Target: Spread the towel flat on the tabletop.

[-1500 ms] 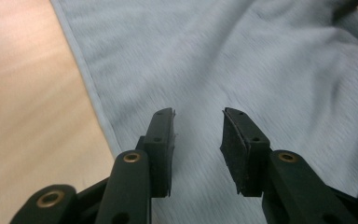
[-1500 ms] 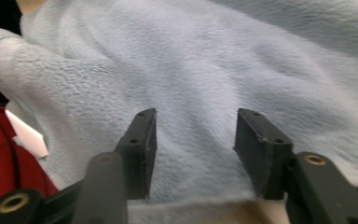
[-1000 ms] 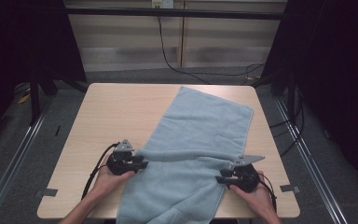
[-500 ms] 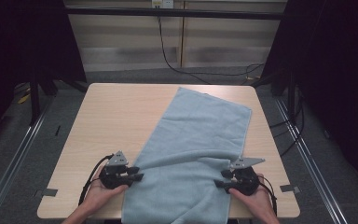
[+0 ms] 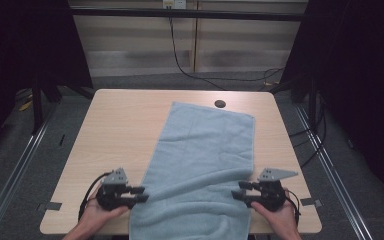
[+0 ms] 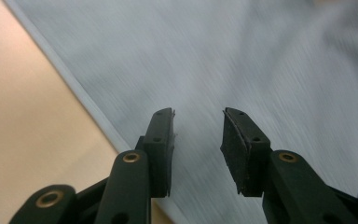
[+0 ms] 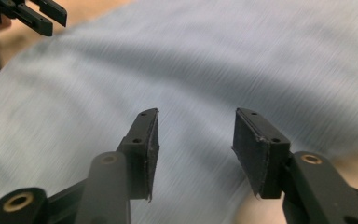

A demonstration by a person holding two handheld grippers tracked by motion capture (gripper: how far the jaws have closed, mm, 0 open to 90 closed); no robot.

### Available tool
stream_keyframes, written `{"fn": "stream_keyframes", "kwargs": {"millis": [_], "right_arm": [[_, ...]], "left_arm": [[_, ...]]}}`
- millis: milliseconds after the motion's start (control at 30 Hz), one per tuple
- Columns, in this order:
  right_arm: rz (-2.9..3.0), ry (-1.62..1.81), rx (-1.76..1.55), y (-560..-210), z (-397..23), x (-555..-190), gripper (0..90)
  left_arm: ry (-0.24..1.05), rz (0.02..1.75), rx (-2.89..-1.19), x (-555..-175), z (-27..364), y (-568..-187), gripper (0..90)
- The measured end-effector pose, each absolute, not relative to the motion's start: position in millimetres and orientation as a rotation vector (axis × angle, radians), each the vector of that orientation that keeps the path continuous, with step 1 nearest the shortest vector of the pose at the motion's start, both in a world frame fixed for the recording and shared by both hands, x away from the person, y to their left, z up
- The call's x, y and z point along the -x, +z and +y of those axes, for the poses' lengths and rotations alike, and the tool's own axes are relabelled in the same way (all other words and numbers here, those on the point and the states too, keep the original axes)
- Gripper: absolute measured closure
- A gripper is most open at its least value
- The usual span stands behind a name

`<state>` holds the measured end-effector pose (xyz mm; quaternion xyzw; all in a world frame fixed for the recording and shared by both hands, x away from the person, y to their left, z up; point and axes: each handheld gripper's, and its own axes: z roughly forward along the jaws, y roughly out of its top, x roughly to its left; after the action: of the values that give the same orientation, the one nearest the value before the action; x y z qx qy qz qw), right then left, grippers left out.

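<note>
A light blue towel [image 5: 205,145] lies lengthways on the wooden table [image 5: 125,125], its near end hanging over the front edge. A soft ridge crosses it near the front. My left gripper [image 5: 141,194] rests at the towel's left edge, open, its jaws pointing right over the cloth [image 6: 214,56] with nothing between them [image 6: 198,116]. At the towel's right edge my right gripper [image 5: 237,190] points left. Its jaws have just been opening, then closing a little. They stand open [image 7: 196,116] above the towel [image 7: 223,56] and grip nothing. The left gripper [image 7: 42,14] shows far off in the right gripper view.
A round cable hole [image 5: 220,104] sits near the table's far edge beside the towel's corner. Black cables [image 5: 190,65] run over the floor behind. Metal rails [image 5: 25,160] flank the table, and dark curtains stand on both sides.
Both grippers have drawn back toward the front edge and apart. The fold of towel raised between them has dropped, and the cloth lies flatter. The right jaws have let go and widened.
</note>
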<state>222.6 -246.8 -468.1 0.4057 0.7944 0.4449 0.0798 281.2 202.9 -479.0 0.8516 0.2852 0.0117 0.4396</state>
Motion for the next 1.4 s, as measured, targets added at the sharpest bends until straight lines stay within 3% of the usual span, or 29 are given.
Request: {"fn": "stream_keyframes", "kwargs": {"millis": [200,333,400,733,833,1000,1233,1400], "right_arm": [[2.365,1.244,-1.253,-474,-228,-284,51.8],[2.347,1.194,-1.295,-486,-217,-310,45.1],[2.341,1.21,-1.305,-490,-213,-315,44.1],[2.317,1.24,-1.261,-476,-210,-297,37.1],[2.352,1.282,-1.21,-473,-203,-285,40.5],[2.436,1.314,-1.094,-475,-191,-262,59.2],[2.529,1.171,-1.116,-494,-184,-264,59.9],[2.581,1.157,-1.072,-498,-187,-239,59.8]], "left_arm": [[0.1,0.804,-2.102,-345,174,-487,62.5],[0.195,0.762,-2.252,-359,148,-498,58.9],[0.187,0.784,-2.214,-359,151,-501,58.8],[0.262,0.822,-2.185,-311,199,-502,60.4],[0.219,0.868,-2.172,-298,212,-500,59.4],[0.163,0.893,-2.147,-291,225,-499,56.0],[0.179,0.912,-2.101,-312,218,-499,51.9],[0.178,0.911,-2.115,-314,216,-502,50.7]]}}
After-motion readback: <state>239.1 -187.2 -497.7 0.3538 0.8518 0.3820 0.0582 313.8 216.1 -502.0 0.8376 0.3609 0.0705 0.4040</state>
